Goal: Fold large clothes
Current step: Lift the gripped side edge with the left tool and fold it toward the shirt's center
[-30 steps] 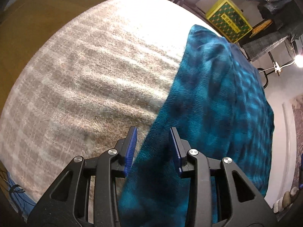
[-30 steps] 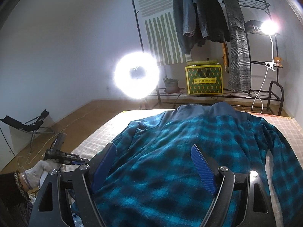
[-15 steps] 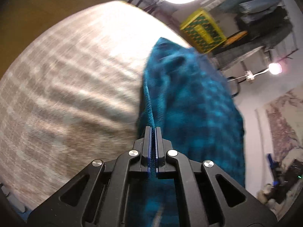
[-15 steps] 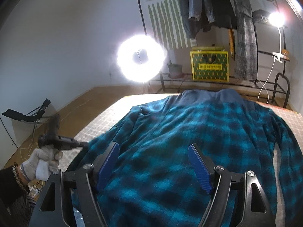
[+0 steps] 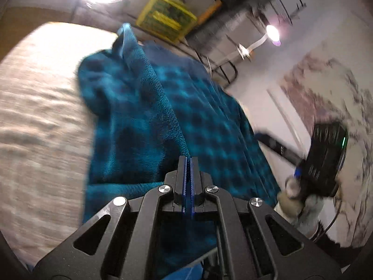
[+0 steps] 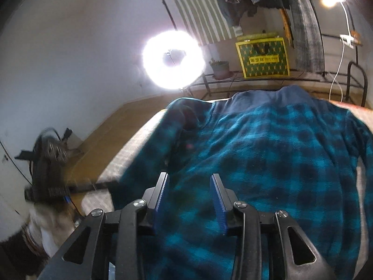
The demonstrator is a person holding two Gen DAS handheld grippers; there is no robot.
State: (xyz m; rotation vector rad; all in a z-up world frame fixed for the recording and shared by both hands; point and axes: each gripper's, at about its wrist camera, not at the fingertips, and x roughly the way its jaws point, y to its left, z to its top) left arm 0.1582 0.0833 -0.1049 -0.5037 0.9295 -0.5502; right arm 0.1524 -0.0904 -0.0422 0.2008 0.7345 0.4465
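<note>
Bedroom with a ring light [image 6: 173, 59] by the far wall; a beige mattress [image 5: 39, 121] serves as work surface. A teal plaid fleece shirt [image 6: 268, 154] is spread on the mattress, collar toward the ring light. Folding is judged barely begun: one side edge is lifted and doubled over the body, the rest lies flat. The left gripper [image 5: 188, 163] is clamped together on that raised edge, angled downward. The right gripper [image 6: 189, 187] is tilted down over the hem; its tongs are closing, fabric between them, not yet pinched.
</note>
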